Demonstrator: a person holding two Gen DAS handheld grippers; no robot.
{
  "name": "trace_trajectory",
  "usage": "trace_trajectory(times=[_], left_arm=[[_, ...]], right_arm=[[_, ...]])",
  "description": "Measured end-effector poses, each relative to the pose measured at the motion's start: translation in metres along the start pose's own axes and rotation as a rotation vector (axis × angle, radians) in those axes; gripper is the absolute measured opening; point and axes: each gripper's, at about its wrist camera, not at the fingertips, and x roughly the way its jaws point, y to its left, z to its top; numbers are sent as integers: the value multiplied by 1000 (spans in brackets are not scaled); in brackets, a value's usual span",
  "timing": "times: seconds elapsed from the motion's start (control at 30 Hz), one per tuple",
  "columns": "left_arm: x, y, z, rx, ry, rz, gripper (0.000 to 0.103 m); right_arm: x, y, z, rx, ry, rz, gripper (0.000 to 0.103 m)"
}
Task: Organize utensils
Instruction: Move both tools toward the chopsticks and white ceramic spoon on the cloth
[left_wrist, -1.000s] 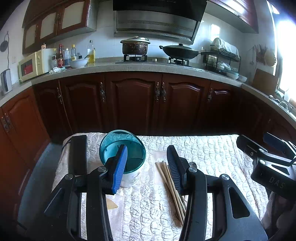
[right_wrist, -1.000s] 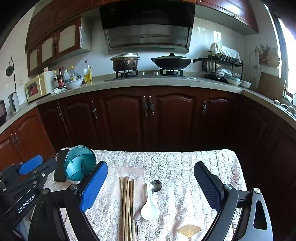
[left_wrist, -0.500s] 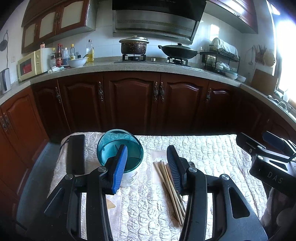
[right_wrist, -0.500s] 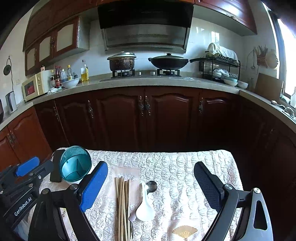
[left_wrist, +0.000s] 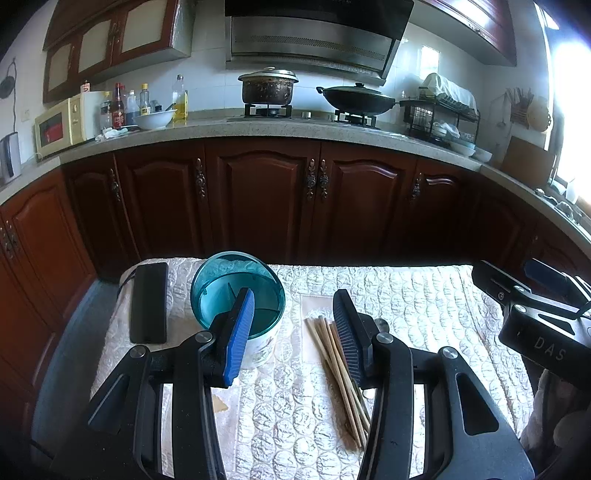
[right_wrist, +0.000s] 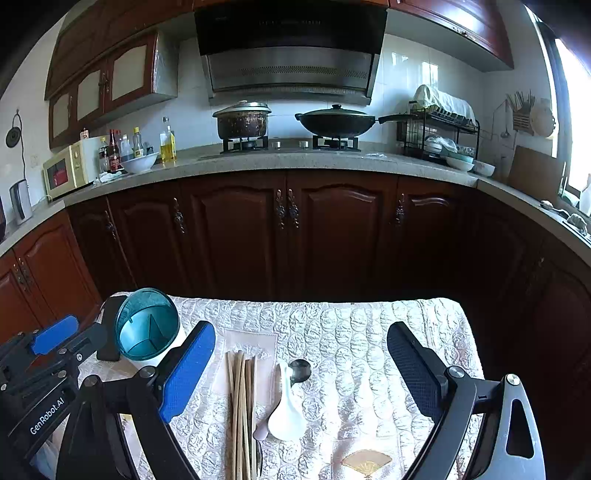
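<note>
A teal-rimmed utensil holder with inner dividers stands at the left of a quilted white cloth. A bundle of wooden chopsticks lies to its right. A white ceramic spoon and a metal spoon lie beside the chopsticks. My left gripper is open and empty, above the cloth between holder and chopsticks. My right gripper is open wide and empty, above the chopsticks and spoons. The left gripper also shows in the right wrist view.
A black rectangular device lies left of the holder. The cloth-covered table stands before dark wood cabinets. The counter behind holds a pot, a wok, bottles, a microwave and a dish rack.
Both grippers have drawn back and risen slightly, so the table items sit a little lower and nearer in view. Both stay open and empty.
</note>
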Motion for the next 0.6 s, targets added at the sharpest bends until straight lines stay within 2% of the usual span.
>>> trace_trajectory(times=[0.6], left_arm=[[8,0,-3,-10,28,-2,44]], right_arm=[[9,-2,-4,-2,27,-3,93]])
